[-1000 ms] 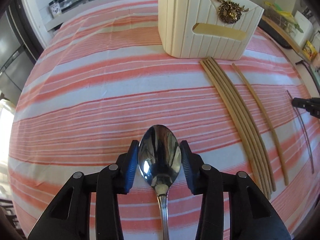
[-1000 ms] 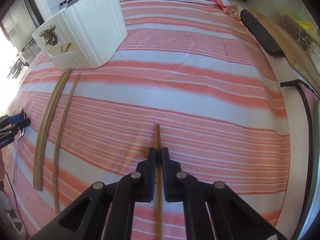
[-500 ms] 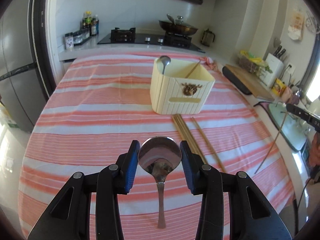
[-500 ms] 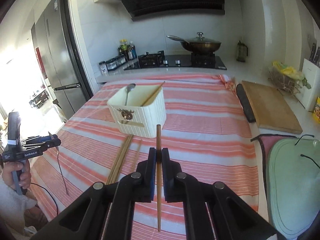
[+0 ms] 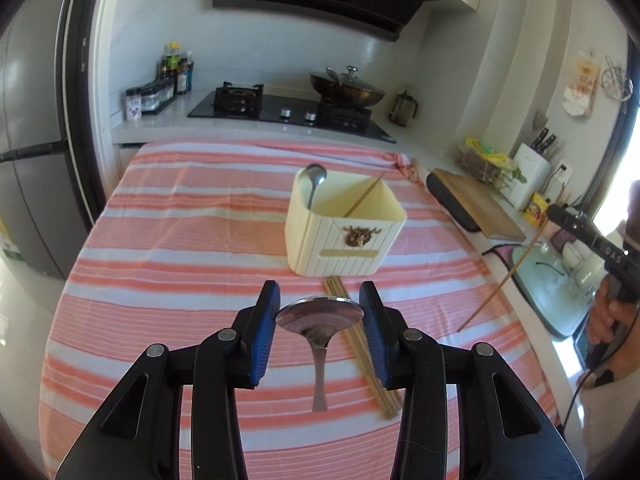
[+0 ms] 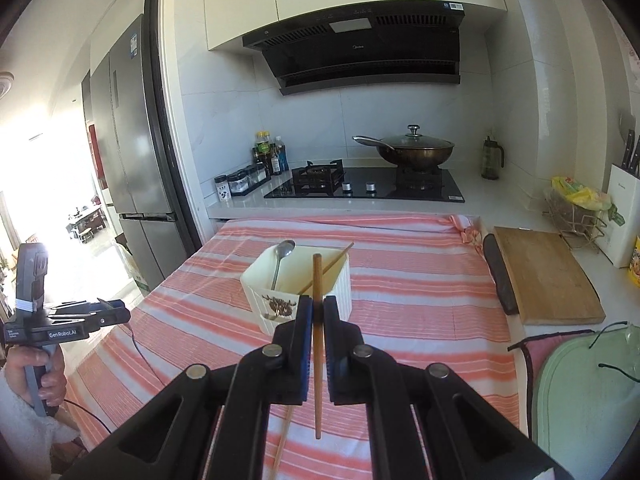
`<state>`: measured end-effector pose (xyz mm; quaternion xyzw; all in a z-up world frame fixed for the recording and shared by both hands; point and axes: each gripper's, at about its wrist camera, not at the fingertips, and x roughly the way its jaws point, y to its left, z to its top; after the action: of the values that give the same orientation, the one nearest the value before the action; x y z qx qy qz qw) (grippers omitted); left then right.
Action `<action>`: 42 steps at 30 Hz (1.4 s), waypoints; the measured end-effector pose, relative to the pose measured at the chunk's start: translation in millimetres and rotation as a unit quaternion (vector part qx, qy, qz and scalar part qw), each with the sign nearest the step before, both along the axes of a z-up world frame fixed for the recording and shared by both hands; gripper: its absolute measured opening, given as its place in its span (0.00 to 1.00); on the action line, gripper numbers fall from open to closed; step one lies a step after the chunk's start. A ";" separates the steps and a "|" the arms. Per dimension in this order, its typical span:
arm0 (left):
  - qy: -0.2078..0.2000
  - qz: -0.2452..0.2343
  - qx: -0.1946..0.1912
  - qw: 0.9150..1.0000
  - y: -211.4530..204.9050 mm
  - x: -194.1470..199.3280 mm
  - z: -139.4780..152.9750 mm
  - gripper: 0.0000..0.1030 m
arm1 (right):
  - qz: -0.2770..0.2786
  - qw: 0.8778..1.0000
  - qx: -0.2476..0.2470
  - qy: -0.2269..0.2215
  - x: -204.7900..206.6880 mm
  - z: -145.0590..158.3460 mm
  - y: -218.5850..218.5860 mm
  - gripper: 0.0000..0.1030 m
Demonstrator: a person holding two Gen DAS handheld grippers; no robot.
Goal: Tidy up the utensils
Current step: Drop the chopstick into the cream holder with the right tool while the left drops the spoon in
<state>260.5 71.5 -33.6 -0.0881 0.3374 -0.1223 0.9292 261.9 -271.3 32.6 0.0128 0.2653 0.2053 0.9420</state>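
Left wrist view shows the spoon (image 5: 320, 314) in the lower middle of the frame, its bowl clamped between the blue pads of my left gripper (image 5: 320, 312), the handle hanging down above the striped tablecloth (image 5: 180, 248). In the right wrist view my right gripper (image 6: 317, 316) is closed on one chopstick (image 6: 317, 344), which stands nearly upright in the middle of the frame and sticks out above and below the pads.

Both utensils are lifted off the cloth. The cream utensil holder (image 5: 344, 236) stands beyond them, at the centre of both views, with a second spoon (image 5: 314, 182) and a leaning chopstick (image 5: 362, 200) already inside. A bundle of loose chopsticks (image 5: 360, 344) lies on the cloth just in front of the holder, not yet collected.

I judge the next step is to carry both to the holder and drop them in. The spoon is held only by the rounded edges of its bowl, so it can turn or slip out if I tilt the gripper quickly. The long chopstick may hit the holder's rim or the one leaning inside, and could push the light holder over. Both my hands arriving together at one small opening may also collide.
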 end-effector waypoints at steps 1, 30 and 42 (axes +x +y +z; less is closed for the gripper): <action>-0.005 -0.004 -0.004 1.000 0.1 3.7 8.5 0.40 | 0.000 1.000 -0.001 -0.005 4.7 3.3 1.3 0.06; 0.112 0.008 0.008 0.994 -54.7 246.5 -14.9 0.40 | 0.034 0.988 0.017 0.152 234.7 -54.6 73.5 0.06; 0.102 0.000 -0.010 0.995 -50.6 221.1 -33.3 0.72 | -0.007 0.992 0.012 0.127 237.7 -77.8 70.4 0.54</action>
<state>481.6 20.9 -66.9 -0.1096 0.4287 -0.1159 0.8892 499.6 -200.9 -45.2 0.0513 0.3799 0.1987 0.9020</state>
